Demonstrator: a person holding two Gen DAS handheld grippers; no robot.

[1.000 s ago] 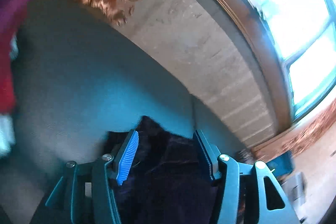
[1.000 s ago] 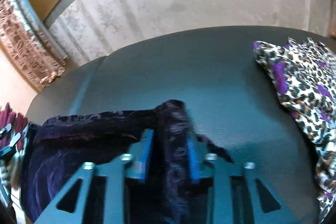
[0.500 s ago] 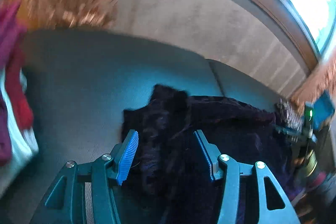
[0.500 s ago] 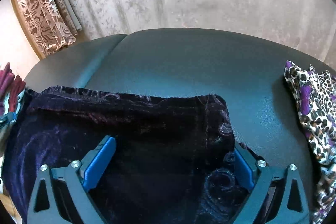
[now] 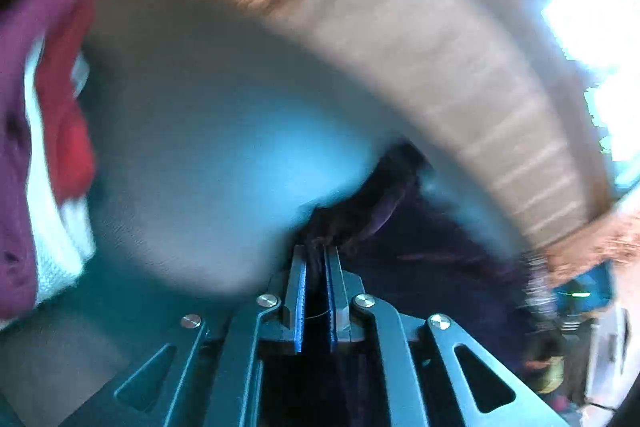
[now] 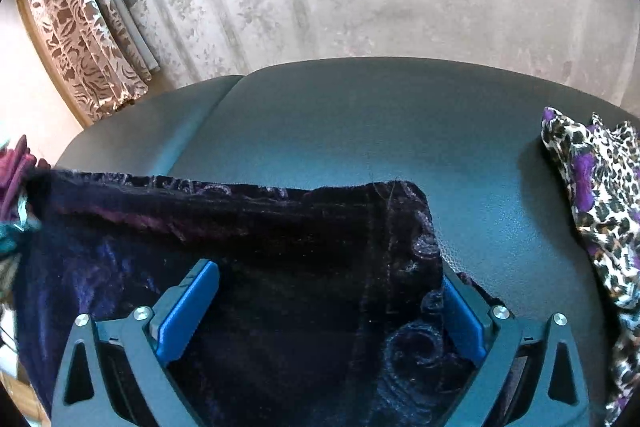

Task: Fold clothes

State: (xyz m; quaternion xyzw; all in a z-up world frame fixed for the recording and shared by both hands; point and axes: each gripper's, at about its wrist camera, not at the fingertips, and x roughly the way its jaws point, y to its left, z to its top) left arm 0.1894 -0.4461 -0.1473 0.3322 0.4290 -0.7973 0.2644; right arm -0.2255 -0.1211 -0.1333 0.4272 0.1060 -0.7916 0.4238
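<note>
Nearest the right wrist camera, the right hand-held gripper (image 6: 320, 291) stands spread as wide as it goes, its 2 blue pads apart and pressing on nothing. Its jaws have just been opening, and the dark purple velvet garment (image 6: 280, 247) lies loose between and beneath them, let go rather than held. That fits a corner already set down where it belongs.

The left hand-held gripper (image 5: 315, 259) is the opposite case. Its jaws have just been closing and now stand almost pressed together, with a dark bunch of the velvet pinched at their tips. The view is badly blurred, so how much cloth is caught I cannot tell. Judging from this, the left end is being taken up for the next fold while the right end rests.

The garment lies on the grey-teal tabletop (image 6: 360, 115), near its front edge. In the right view its long axis runs left to right, the far hem a fairly straight line ending in a squared corner on the right. Some wrinkles show near the left end.

Further off, a leopard-print cloth (image 6: 596, 187) sits well apart at the right, and red and magenta clothes (image 5: 60, 87) lie at the left. Beyond them stand a pale wall and a patterned curtain (image 6: 88, 35).
</note>
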